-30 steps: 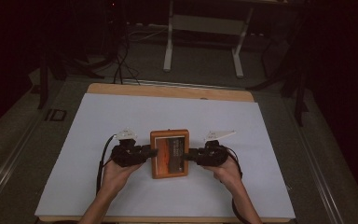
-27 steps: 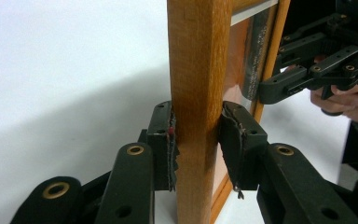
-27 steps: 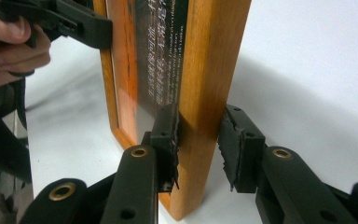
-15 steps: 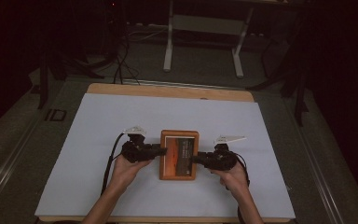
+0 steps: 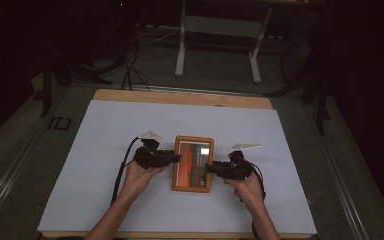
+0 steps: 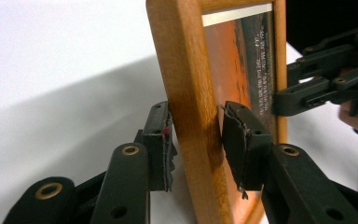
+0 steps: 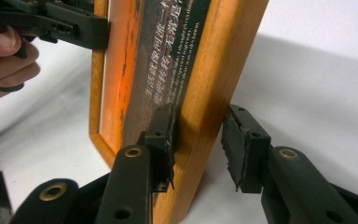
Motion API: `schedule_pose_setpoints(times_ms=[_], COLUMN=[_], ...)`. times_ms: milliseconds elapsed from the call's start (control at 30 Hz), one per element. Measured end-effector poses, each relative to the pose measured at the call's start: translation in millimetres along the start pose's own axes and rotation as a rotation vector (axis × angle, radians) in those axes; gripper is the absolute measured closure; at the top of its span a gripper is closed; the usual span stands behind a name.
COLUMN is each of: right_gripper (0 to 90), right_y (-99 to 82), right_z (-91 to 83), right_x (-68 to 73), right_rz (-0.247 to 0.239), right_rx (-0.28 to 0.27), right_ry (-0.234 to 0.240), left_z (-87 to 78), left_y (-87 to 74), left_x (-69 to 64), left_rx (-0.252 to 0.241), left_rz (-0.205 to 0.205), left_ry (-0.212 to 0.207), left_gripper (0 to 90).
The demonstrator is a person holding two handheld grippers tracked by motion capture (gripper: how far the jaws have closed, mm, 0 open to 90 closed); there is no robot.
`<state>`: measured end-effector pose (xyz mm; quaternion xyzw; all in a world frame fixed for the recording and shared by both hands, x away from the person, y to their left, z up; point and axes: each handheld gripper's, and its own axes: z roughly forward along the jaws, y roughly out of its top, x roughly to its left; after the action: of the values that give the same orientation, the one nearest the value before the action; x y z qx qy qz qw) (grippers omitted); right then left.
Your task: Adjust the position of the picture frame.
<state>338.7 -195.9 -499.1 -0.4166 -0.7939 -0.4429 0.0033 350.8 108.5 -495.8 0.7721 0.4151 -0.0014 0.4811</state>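
Framed picture (image 5: pixel 193 163) between both tongs (loosening)

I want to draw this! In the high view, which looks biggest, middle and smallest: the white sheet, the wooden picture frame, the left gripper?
1. white sheet
2. wooden picture frame
3. left gripper

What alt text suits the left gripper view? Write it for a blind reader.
A wooden picture frame stands edge-on between the left tool's jaws, which have just been opening. Beyond it, the right tool reaches its far edge over the white table.
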Motion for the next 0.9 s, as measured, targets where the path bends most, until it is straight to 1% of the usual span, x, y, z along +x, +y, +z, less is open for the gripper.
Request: schedule_pose_setpoints(times_ms=[133, 233, 300, 333, 367, 400, 467, 533, 633, 700, 733, 800, 900], right_gripper=[62.4, 60.7, 59.7, 59.7, 59.5, 59.2, 58.7, 57.4, 55.3, 52.9, 52.2, 52.1, 50.5], right_y=[2.2, 4.7, 5.7, 5.7, 6.0, 7.0, 7.9, 8.3, 7.8, 7.0, 6.0, 5.0, 5.3], right_z=[5.4, 11.5, 14.7, 14.7, 16.4, 18.7, 20.7, 22.7, 26.0, 29.0, 30.8, 30.0, 25.6], right_x=[-6.2, -12.7, -15.9, -15.9, -17.9, -22.6, -25.6, -26.3, -26.7, -27.3, -27.4, -26.7, -24.6], right_rz=[0.033, 0.07, 0.087, 0.087, 0.095, 0.109, 0.119, 0.123, 0.129, 0.139, 0.137, 0.132, 0.104], right_rx=[0.013, 0.027, 0.034, 0.034, 0.04, 0.054, 0.066, 0.072, 0.082, 0.102, 0.11, 0.108, 0.106], right_ry=[0.004, 0.017, 0.025, 0.025, 0.031, 0.048, 0.059, 0.056, 0.047, 0.048, 0.05, 0.047, 0.028], left_z=[7.4, 12.4, 15.4, 15.4, 18.1, 19.2, 21.4, 23.6, 27.9, 32.4, 32.5, 31.0, 22.5], left_y=[0.2, 0.3, 0.0, 0.0, -1.2, -1.7, -2.0, -2.7, -3.7, -4.4, -4.7, -4.5, -4.5], left_x=[6.6, 12.1, 16.5, 16.5, 21.2, 22.4, 24.0, 25.5, 25.8, 24.6, 24.3, 23.9, 24.4], left_rx=[0.014, 0.031, 0.039, 0.039, 0.041, 0.04, 0.047, 0.053, 0.07, 0.102, 0.101, 0.096, 0.061], left_rz=[-0.046, -0.081, -0.114, -0.114, -0.131, -0.138, -0.143, -0.145, -0.124, -0.106, -0.1, -0.092, -0.093], left_ry=[0.002, 0.002, -0.005, -0.005, -0.02, -0.025, -0.023, -0.023, -0.009, 0.001, 0.001, 0.014, 0.003], left_gripper=[61.5, 59.9, 59.4, 59.2, 59.2, 58.9, 58.1, 57.1, 53.9, 49.6, 47.6, 47.3, 45.1])
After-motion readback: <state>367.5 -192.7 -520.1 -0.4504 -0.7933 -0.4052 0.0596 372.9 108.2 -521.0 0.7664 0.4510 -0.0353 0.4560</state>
